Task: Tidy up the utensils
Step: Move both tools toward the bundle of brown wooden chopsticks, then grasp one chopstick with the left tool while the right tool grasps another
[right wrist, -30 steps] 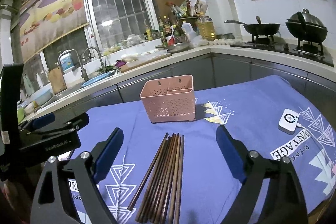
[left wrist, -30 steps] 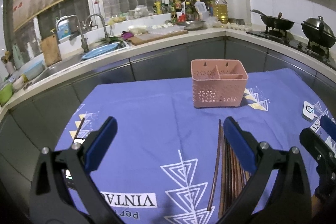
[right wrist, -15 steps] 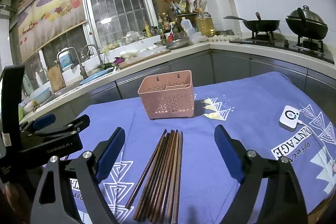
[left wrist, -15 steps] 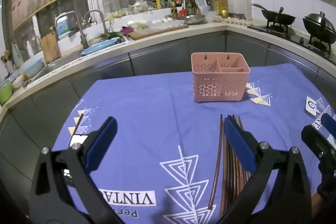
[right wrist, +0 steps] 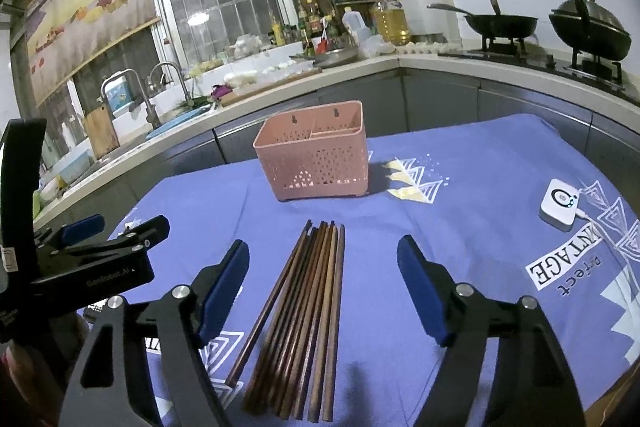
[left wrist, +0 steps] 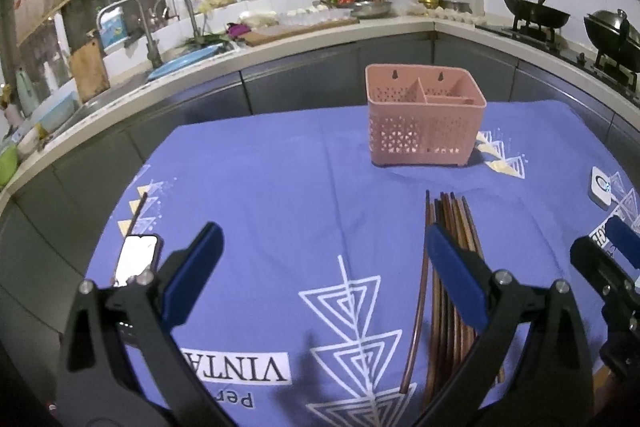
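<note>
Several dark wooden chopsticks (right wrist: 308, 311) lie side by side on the blue tablecloth (right wrist: 460, 247); they also show in the left wrist view (left wrist: 444, 267), partly behind my left gripper's right finger. A pink perforated utensil basket (right wrist: 316, 159) with compartments stands upright beyond them, also seen in the left wrist view (left wrist: 424, 119). My right gripper (right wrist: 324, 279) is open and empty, held above the chopsticks. My left gripper (left wrist: 320, 263) is open and empty, left of the chopsticks.
A white puck device (right wrist: 560, 205) with a cable lies at the table's right. A phone (left wrist: 136, 259) lies at the left edge. A single chopstick (left wrist: 138, 207) lies near it. Kitchen counter, sink (left wrist: 168, 67) and stove with woks (right wrist: 588, 31) surround the table.
Both grippers have lowered and tilted slightly toward the table; the chopsticks and basket have not moved. Both stay open.
</note>
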A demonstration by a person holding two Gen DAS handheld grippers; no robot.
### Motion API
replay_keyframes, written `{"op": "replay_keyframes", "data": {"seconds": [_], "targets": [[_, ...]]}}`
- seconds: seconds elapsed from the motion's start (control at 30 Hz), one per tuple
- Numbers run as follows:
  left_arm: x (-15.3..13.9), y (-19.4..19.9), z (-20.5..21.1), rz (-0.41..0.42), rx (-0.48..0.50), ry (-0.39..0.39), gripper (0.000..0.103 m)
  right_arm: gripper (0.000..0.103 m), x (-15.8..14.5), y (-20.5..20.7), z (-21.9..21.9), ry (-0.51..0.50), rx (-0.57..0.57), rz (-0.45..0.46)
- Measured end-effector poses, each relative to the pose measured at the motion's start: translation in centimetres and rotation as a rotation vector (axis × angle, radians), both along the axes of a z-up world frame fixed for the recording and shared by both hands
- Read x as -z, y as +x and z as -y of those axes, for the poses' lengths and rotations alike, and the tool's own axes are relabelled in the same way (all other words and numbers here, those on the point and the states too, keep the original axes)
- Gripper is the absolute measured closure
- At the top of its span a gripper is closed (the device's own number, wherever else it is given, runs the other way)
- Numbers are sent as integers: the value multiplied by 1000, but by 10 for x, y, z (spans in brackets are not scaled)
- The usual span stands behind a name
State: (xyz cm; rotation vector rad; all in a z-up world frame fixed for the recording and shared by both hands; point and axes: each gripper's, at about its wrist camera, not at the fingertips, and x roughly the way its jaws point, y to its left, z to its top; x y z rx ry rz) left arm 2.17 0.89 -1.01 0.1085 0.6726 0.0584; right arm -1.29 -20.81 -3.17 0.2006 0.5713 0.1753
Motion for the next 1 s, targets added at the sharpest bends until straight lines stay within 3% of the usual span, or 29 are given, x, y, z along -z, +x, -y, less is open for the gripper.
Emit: {"op": "replay_keyframes", "data": {"seconds": [0.87, 1.0], "targets": [[28, 30, 9, -85, 20, -3, 6, 52, 50, 35, -4, -50, -43, -151], [41, 38, 5, -135, 52, -33, 26, 56, 66, 42, -7, -79, -64, -206]]}}
